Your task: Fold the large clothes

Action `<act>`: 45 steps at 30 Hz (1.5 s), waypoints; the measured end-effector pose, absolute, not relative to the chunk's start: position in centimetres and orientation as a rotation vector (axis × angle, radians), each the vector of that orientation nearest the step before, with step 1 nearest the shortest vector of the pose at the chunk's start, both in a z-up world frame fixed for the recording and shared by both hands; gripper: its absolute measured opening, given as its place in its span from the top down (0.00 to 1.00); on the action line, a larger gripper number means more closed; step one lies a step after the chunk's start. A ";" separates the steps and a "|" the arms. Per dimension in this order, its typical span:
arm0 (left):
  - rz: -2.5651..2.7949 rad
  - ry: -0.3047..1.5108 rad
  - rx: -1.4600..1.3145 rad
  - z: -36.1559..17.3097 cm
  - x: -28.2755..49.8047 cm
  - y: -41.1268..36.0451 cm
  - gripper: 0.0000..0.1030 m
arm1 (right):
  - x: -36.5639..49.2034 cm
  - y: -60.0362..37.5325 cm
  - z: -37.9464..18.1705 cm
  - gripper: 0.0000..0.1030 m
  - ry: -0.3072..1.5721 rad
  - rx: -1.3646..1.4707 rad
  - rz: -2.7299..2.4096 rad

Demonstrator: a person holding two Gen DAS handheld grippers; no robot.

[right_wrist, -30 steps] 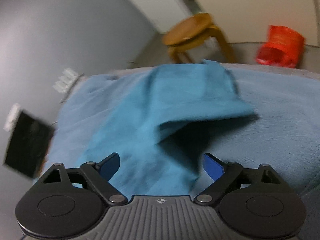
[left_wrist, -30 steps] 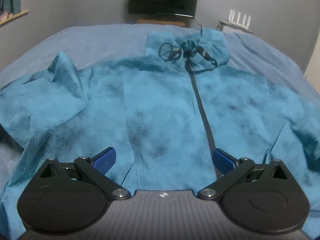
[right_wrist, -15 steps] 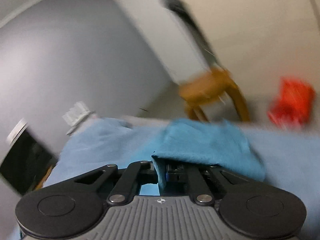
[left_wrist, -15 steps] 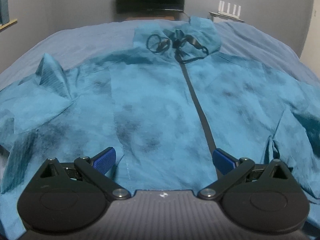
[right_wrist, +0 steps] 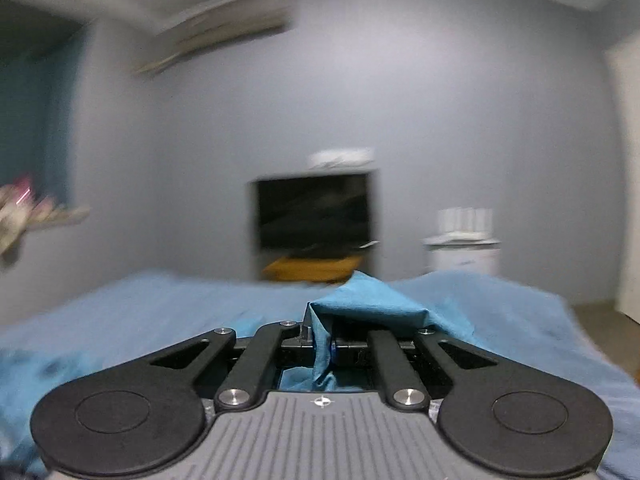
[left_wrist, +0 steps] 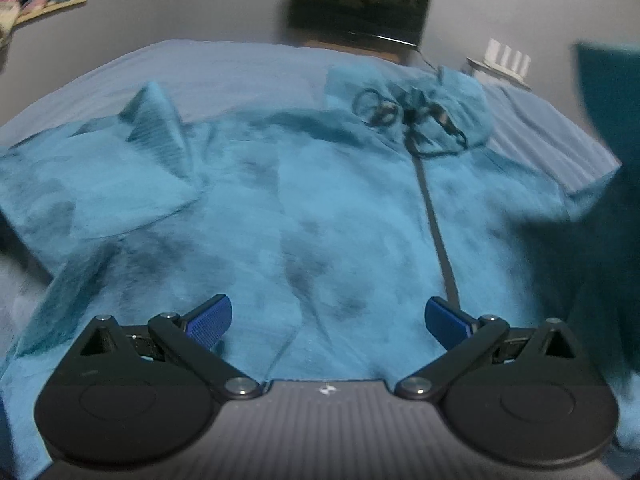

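Note:
A large teal hooded jacket (left_wrist: 320,216) lies front up on the bed, with a dark zip (left_wrist: 436,236) down its middle and black drawstrings (left_wrist: 408,120) at the hood. My left gripper (left_wrist: 328,316) is open and empty just above the jacket's lower hem. My right gripper (right_wrist: 326,348) is shut on a fold of the jacket's right sleeve (right_wrist: 368,304) and holds it lifted. That raised sleeve shows as a dark blurred mass at the right edge of the left wrist view (left_wrist: 604,208). The jacket's left sleeve (left_wrist: 104,184) lies folded inward.
The bed has a blue sheet (left_wrist: 224,72). A black TV (left_wrist: 360,0) stands against the grey wall beyond the bed, also in the right wrist view (right_wrist: 314,216). A white router (left_wrist: 506,64) sits to its right. A shelf (left_wrist: 44,4) is at far left.
My right gripper closed on the sleeve, then lifted it and swung round towards the TV wall. The raised sleeve has entered the left wrist view at right. The left gripper stays open.

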State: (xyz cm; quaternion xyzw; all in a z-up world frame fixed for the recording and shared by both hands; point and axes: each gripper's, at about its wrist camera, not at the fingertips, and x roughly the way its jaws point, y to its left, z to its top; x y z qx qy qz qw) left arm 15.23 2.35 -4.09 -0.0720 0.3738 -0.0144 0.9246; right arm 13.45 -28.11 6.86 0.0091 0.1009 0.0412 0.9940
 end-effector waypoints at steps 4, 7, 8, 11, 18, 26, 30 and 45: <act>0.017 0.770 -0.211 -4.0 15.2 4.1 0.00 | 15.7 -21.2 1.9 0.85 0.393 -0.005 0.196; 0.042 0.765 -0.257 -4.0 15.2 5.3 0.00 | 15.7 -20.4 -2.0 0.54 0.562 0.083 0.221; 0.044 0.763 -0.270 -4.0 15.2 5.5 0.00 | 14.7 -19.9 -2.6 0.47 0.575 0.108 0.220; 0.035 0.750 -0.279 -4.0 15.3 5.6 0.00 | 12.5 -21.8 -4.0 0.41 0.617 0.177 0.174; -0.141 0.719 -0.113 -4.5 15.8 1.1 0.00 | 7.2 -30.7 -4.6 0.30 0.631 0.493 -0.034; -0.411 0.733 0.173 -6.6 16.3 -7.7 0.02 | 7.4 -33.5 -8.8 0.27 0.608 0.568 -0.168; -0.432 0.741 0.320 -8.7 16.8 -11.1 0.15 | 7.8 -33.0 -9.5 0.27 0.613 0.508 -0.174; -0.025 0.668 -0.233 -5.1 19.1 3.0 0.94 | 8.6 -32.1 -8.7 0.28 0.622 0.422 -0.169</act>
